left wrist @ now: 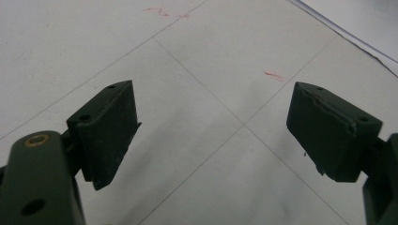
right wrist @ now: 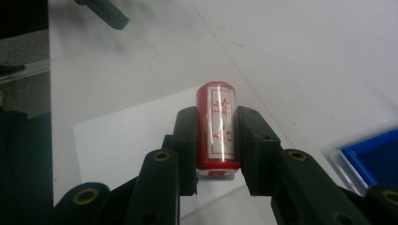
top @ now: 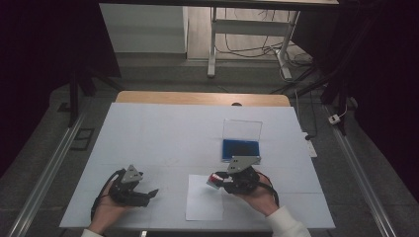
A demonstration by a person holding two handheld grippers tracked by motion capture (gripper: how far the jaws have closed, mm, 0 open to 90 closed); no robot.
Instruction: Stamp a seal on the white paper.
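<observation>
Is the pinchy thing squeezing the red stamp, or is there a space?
Touching. In the right gripper view, the right gripper has both jaws pressed flat against the sides of the red stamp, with no gap on either side.

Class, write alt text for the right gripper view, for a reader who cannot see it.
The right gripper clamps a red cylindrical stamp with a white label of red characters, above a white paper sheet on the pale table. A blue ink pad sits at the right edge.
</observation>
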